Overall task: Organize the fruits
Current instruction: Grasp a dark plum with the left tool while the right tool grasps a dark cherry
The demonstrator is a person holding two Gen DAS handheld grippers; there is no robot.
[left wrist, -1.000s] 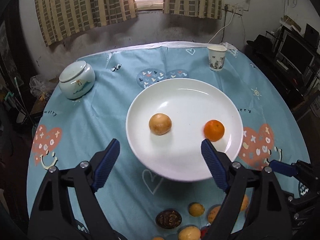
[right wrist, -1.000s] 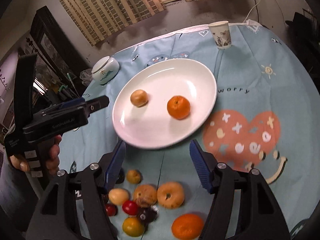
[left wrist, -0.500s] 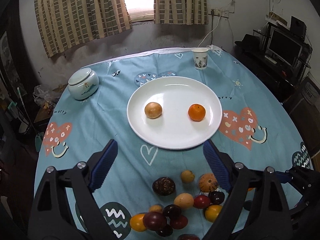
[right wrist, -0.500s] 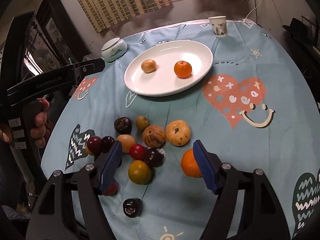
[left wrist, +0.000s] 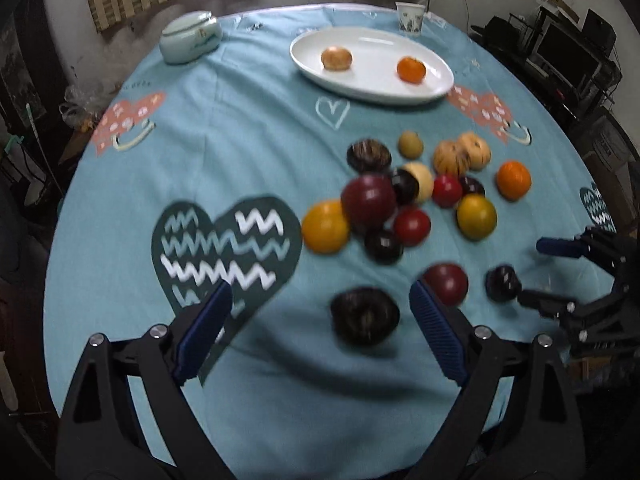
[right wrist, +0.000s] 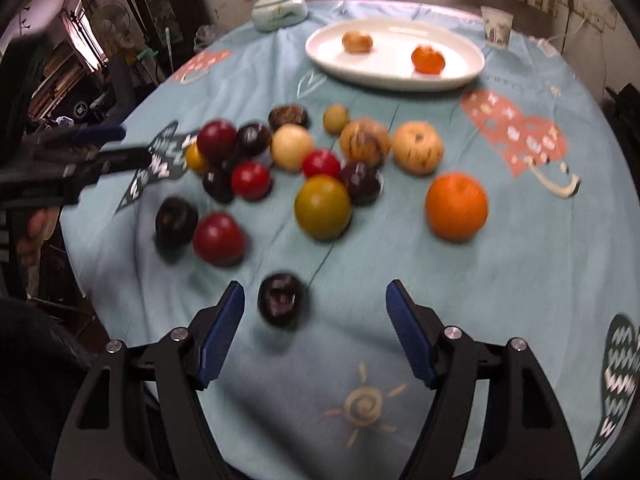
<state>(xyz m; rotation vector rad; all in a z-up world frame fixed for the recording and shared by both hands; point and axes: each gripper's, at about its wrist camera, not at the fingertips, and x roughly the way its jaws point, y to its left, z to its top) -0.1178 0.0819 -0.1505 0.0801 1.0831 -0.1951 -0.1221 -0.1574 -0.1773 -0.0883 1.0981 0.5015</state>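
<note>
- Left gripper (left wrist: pixel 320 312) spread wide above the blue tablecloth (left wrist: pixel 240 152), grasping nothing — jaws lately opening further, a dark fruit (left wrist: pixel 365 316) lying on the cloth between the blue pads, untouched.
- Right gripper (right wrist: pixel 314 312) also released and empty; a small dark plum (right wrist: pixel 281 299) on the cloth between its pads, nearer the left pad, not pinched.
- Loose pile of fruits (right wrist: pixel 304 160) on the cloth near the middle of the table: dark red, bright red, yellow-green, pale cream and striped tan ones packed close together.
- Large orange (right wrist: pixel 456 206) set a little apart to the right of the pile.
- White plate (left wrist: pixel 372 92) further back, near the far edge, holding a brown fruit (left wrist: pixel 337 58) and a small orange (left wrist: pixel 411 69) — well apart from each other.
- Paper cup (left wrist: pixel 410 18) just behind the plate; lidded pale green jar (left wrist: pixel 190 37) off to its left.
- Both views blurred by motion, so finer detail on the fruit hard to tell.
- At the left edge of the right wrist view, a hand (right wrist: pixel 34 232) gripping the other tool's handle.
</note>
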